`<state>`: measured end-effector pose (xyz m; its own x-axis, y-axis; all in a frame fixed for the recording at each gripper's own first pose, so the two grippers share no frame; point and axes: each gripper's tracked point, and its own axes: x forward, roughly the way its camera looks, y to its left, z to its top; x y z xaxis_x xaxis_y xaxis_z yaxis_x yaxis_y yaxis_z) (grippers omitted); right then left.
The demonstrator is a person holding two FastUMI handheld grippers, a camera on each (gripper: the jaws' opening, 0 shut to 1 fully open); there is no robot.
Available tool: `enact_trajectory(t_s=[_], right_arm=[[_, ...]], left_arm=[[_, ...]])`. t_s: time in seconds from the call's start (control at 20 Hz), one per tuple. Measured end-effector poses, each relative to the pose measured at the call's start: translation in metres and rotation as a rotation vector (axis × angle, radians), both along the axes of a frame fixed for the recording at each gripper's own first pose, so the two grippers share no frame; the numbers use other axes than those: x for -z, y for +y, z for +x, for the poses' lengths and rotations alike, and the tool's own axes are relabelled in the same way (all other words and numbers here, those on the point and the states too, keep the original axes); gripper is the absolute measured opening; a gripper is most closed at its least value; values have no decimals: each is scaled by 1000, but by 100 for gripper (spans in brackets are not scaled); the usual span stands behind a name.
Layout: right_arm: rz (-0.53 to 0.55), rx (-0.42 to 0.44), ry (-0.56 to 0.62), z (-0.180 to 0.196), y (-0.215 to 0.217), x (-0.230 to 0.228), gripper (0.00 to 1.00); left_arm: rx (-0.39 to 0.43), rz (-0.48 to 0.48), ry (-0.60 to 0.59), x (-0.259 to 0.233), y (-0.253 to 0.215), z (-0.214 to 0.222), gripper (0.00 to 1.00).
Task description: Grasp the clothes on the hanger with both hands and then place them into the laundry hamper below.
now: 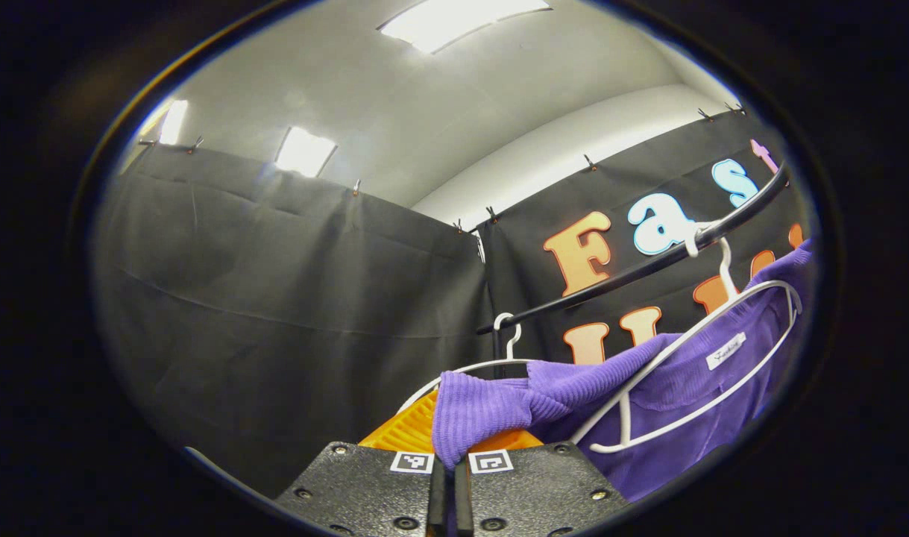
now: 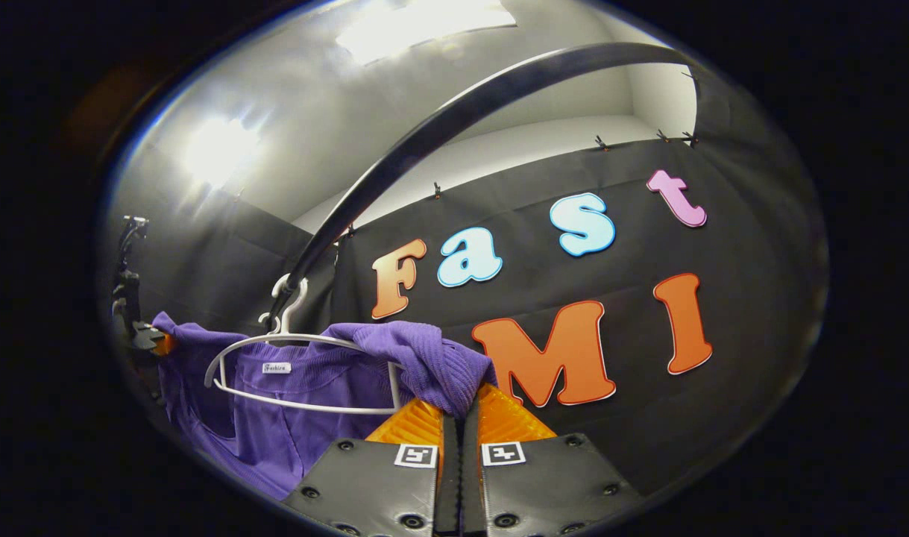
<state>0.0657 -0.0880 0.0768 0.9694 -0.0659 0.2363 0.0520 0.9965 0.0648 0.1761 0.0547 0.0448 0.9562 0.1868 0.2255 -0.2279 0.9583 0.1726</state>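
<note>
left gripper point(image 1: 449, 477) clamped on a shoulder fold of the purple knit top point(image 1: 670, 388), jaws closed w/ fabric between. right gripper point(image 2: 458, 425) likewise pinching the other shoulder point(image 2: 432, 365). soft, light, stretchy ribbed knit, prob. droops and slides; best held at both shoulders as now. beyond, top draped on white hanger point(image 2: 305, 373), hooked on dark rail point(image 2: 439, 127). second white hanger point(image 1: 499, 358) farther along the rail, seemingly bare. hamper presumably below.
</note>
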Motion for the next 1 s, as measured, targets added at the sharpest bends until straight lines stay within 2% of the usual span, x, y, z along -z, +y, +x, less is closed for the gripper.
enact_trajectory(t_s=[0.05, 0.25, 0.3, 0.35, 0.45, 0.65, 0.8, 1.0], right_arm=[[10, 4, -3, 4, -2, -1, 8], [31, 16, 4, 12, -12, 1, 8], [35, 12, 9, 12, -12, 2, 8], [37, 4, 14, 12, -10, 3, 8], [26, 4, 21, 14, -11, 6, 8], [13, 41, 31, 32, -23, 11, 8], [13, 79, 52, 55, -44, 16, 8], [-17, 148, 163, 60, -74, 61, 8]], left_arm=[[-11, -39, 32, 17, 7, 11, 4], [-14, -251, 192, 97, 20, 36, 5], [-16, -257, 227, 117, 24, 39, 4], [-13, -228, 254, 133, 24, 39, 7], [3, -167, 310, 166, 18, 33, 5], [41, -194, 401, 215, 1, 10, 5], [54, -151, 430, 227, -1, -2, 5], [102, -125, 439, 225, -8, -19, 5]])
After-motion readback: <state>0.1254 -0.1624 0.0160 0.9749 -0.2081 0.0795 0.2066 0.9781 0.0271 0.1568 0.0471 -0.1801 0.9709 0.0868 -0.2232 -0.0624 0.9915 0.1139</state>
